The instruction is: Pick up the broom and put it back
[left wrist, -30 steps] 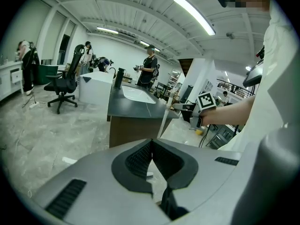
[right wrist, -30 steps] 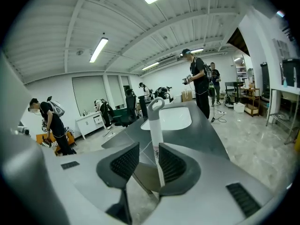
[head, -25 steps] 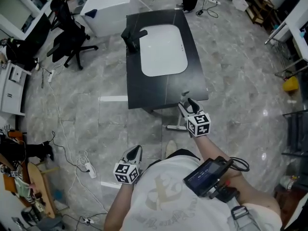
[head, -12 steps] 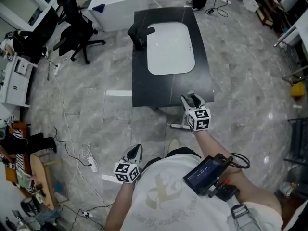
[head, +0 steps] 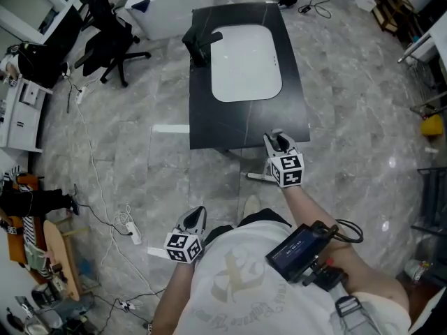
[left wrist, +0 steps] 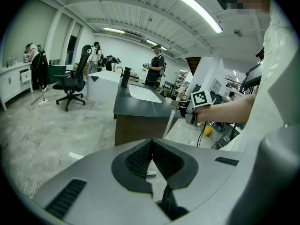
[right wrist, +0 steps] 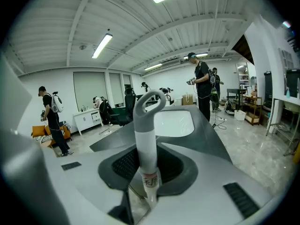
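The broom's handle (right wrist: 145, 139) is a grey and white pole with a loop at its top. It stands upright between the pads of my right gripper (right wrist: 146, 168), whose jaws are closing and touch it on both sides. In the head view the right gripper (head: 278, 144) is at the near corner of the black table (head: 237, 128), and the broom's white lower part (head: 258, 178) reaches the floor below it. The left gripper view shows the pole (left wrist: 169, 123) slanting down from that gripper. My left gripper (left wrist: 151, 142) hangs low at the person's left side, tips together with nothing between them.
The table has a white inset top (head: 246, 61) and a black stand (head: 199, 47) at its far left. A black office chair (head: 105, 44) stands at the upper left. Cables and a power strip (head: 129, 234) lie on the marble floor to the left. Several people stand further off.
The head view has shifted a little. Both grippers keep their places, the right at the table's corner and the left by the person's side.
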Available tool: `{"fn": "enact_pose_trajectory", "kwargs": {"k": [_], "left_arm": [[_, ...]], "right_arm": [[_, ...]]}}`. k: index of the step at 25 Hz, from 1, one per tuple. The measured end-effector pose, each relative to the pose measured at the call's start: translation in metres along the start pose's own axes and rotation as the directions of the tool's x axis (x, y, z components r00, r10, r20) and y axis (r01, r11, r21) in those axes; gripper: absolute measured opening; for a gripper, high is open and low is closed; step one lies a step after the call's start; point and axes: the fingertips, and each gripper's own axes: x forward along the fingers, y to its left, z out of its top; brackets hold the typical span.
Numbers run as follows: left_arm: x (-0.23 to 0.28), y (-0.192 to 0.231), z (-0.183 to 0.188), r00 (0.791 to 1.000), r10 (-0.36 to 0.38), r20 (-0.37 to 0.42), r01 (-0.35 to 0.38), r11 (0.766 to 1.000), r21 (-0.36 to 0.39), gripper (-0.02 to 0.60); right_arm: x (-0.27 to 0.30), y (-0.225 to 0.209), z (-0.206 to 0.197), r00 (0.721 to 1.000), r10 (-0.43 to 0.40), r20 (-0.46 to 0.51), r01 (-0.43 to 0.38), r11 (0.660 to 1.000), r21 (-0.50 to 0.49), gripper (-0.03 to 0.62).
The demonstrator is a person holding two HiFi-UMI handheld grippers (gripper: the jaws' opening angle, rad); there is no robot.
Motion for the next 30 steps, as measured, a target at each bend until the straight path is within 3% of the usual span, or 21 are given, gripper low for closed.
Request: {"fn": "enact_pose_trajectory", "kwargs": {"k": [8,14,24,30], "left_arm": [[-0.003,-0.002,-0.013,0.999,-0.017,-0.032,0.017,1.0,0.006,0.012],[0.0,-0.007,-0.011,0.998,-0.054,-0.012,0.054,0.998,0.016,0.012],[-0.015,0.016,0.0,0.995,-0.092,0.028,0.091,0.995,0.04,0.012],[-0.042,0.054,0.001,0.994,-0.069,0.089,0.068,0.998,0.008,0.012]], "right_arm": [[-0.02,0.017,-0.006,0.999,0.046,-0.005,-0.046,0.997,-0.06,0.103],[-0.043,0.032,-0.013,0.997,0.073,-0.011,-0.074,0.994,-0.086,0.101],[-0.066,0.048,-0.014,0.999,0.039,-0.027,-0.042,0.993,-0.108,0.101],[-0.07,0.074,-0.003,1.0,0.008,-0.021,-0.011,0.991,-0.132,0.1]]}}
